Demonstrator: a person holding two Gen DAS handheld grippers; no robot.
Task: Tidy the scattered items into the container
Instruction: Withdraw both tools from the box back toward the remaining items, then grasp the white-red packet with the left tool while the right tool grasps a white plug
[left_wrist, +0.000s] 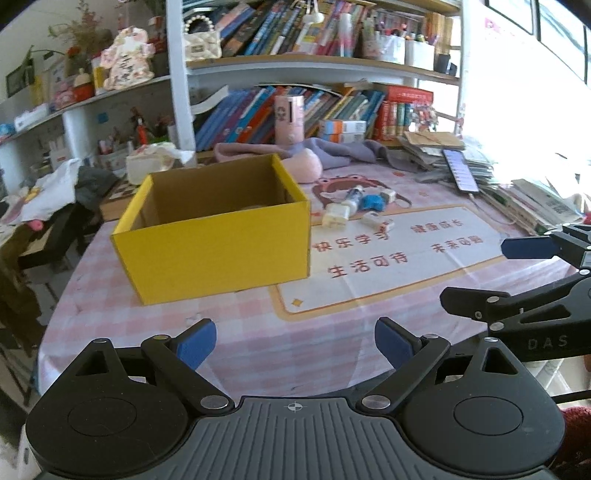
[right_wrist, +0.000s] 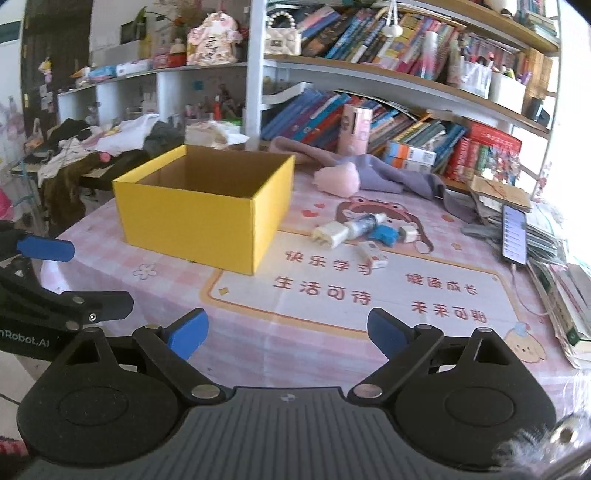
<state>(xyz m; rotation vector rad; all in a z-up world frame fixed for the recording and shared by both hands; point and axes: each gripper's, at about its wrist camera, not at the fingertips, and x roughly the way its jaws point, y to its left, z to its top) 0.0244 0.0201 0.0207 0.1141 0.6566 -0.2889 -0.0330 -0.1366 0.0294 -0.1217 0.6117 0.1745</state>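
An open yellow cardboard box stands on the pink checked tablecloth. Right of it lie several small items: a white plug adapter, a clear tube, a blue piece, a small white cube and a white stick-like piece. My left gripper is open and empty, near the table's front edge, facing the box. My right gripper is open and empty, facing the items from well short of them.
A phone lies on stacked papers at the right. A pink plush and purple cloth lie behind the items. Bookshelves stand at the back. A chair with clothes stands at the left.
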